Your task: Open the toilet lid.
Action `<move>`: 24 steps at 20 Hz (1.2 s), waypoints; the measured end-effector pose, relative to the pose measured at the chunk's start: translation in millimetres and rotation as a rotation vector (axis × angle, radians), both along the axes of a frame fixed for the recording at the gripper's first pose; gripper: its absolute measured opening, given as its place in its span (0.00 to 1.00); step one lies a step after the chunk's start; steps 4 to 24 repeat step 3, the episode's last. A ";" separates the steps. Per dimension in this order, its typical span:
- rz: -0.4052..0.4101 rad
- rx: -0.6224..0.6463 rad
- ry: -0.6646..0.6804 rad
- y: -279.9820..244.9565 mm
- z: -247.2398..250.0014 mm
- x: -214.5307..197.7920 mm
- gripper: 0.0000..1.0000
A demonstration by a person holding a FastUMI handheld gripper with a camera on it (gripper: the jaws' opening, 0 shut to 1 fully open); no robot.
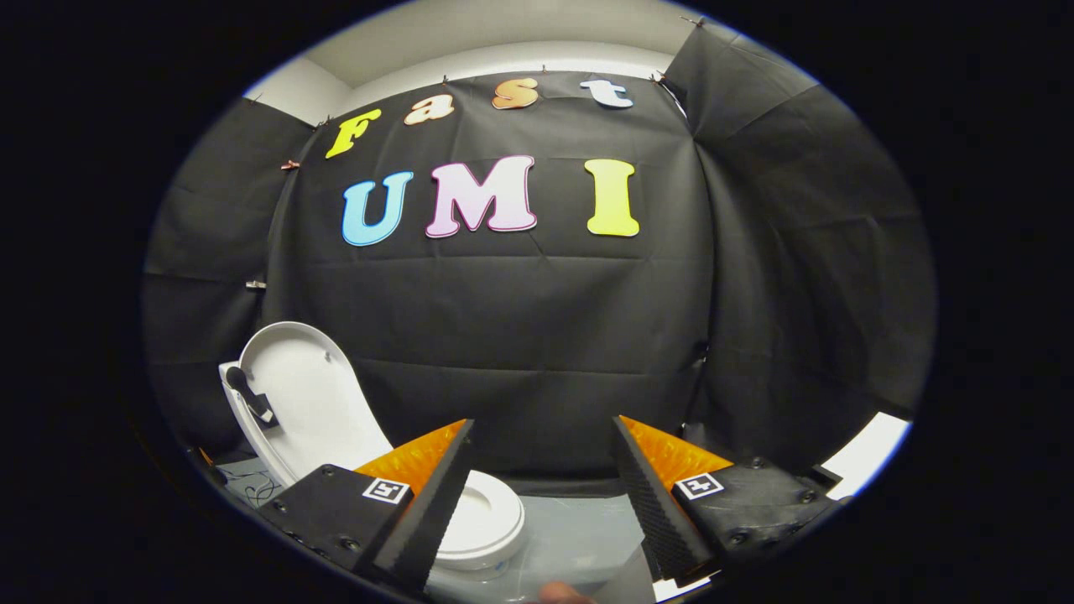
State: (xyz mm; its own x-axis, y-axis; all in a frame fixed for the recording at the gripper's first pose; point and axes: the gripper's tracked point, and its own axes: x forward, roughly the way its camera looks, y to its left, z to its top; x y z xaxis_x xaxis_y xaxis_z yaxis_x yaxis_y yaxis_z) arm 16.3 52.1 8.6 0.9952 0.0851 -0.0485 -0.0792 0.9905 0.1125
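A white toilet stands on the floor ahead and to the left of my fingers. Its lid (310, 403) is raised and leans back toward the black cloth wall, with a small dark handle (249, 394) fixed to its left side. The seat and bowl (487, 520) lie below, partly hidden behind my left finger (436, 495). My gripper (541, 495) is open, its fingers spread wide with nothing between them, held apart from the toilet and pointing at the wall.
Black cloth walls close the booth ahead and on both sides. A pale grey floor (579, 528) runs under the fingers. Thin cables (256, 485) lie on the floor left of the toilet. A white surface (873, 453) shows at the far right.
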 end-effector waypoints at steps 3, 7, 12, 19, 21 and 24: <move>-0.008 -0.007 -0.005 -3.6 1.8 1.1 0.99; -0.008 -0.007 -0.005 -3.6 1.8 1.1 0.99; -0.008 -0.007 -0.005 -3.6 1.8 1.1 0.99; -0.008 -0.007 -0.005 -3.6 1.8 1.1 0.99; -0.008 -0.007 -0.005 -3.6 1.8 1.1 0.99; -0.008 -0.007 -0.005 -3.6 1.8 1.1 0.99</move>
